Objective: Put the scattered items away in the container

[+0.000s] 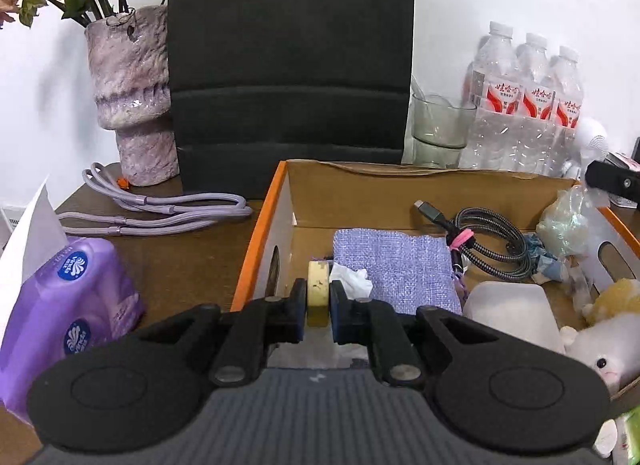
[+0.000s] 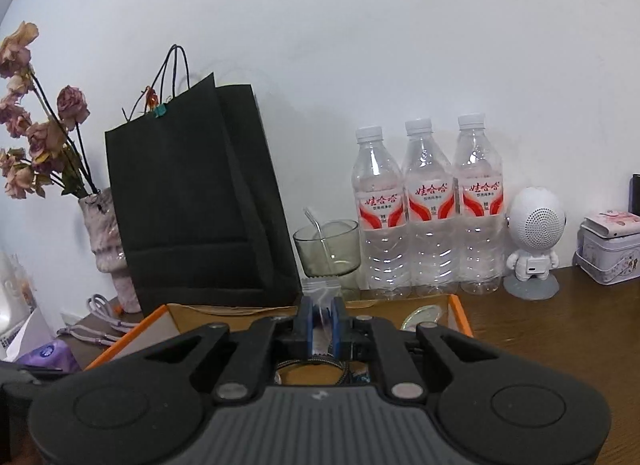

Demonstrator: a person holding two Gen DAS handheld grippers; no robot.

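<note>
Left gripper [image 1: 318,297] pinches a yellow tape roll [image 1: 318,293] above the cardboard box [image 1: 256,249]; right gripper [image 2: 322,325] pinches a clear plastic packet [image 2: 322,305]. Either may slip and land on the counter [image 1: 180,261].

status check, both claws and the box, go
Left claw shut on yellow tape roll, over the cardboard box. Right claw shut on a small clear packet. Nothing blocking the box.

The box [image 1: 280,201] sat before my paper bag [image 1: 290,65]; vase [image 1: 132,97] to its left, water bottles [image 1: 528,101] right, cable [image 1: 492,241] inside.
</note>
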